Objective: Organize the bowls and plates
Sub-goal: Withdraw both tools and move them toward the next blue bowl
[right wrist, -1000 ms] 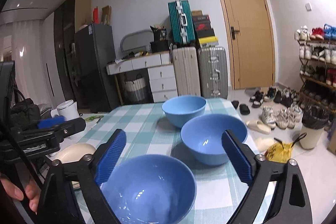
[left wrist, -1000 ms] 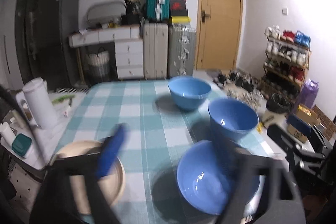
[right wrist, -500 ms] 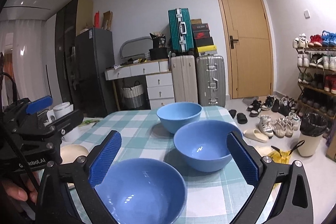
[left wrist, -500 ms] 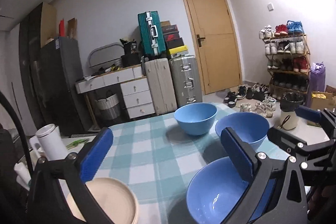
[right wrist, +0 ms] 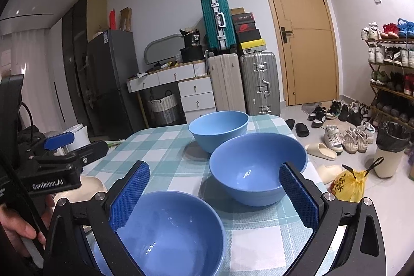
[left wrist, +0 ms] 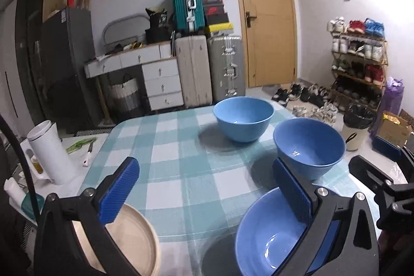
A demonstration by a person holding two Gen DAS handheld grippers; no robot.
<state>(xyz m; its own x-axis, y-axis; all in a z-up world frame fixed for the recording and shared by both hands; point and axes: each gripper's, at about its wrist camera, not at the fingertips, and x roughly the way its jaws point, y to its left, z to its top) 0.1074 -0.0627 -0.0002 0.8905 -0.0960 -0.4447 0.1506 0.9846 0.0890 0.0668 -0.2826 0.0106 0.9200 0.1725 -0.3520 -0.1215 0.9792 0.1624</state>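
Left wrist view: table (left wrist: 181,172) in checked cloth carries everything.
Bowls: three blue ones stand apart, none nested — far bowl (left wrist: 243,118), middle bowl (left wrist: 309,147), near bowl (left wrist: 271,232).
Plate: cream plate (left wrist: 134,247) sits alone at the near left corner.
Tongs: my left gripper (left wrist: 207,193) and right gripper (right wrist: 213,198) both spread wide, holding nothing.
Progress: I judge stacking not yet begun; everything remains.
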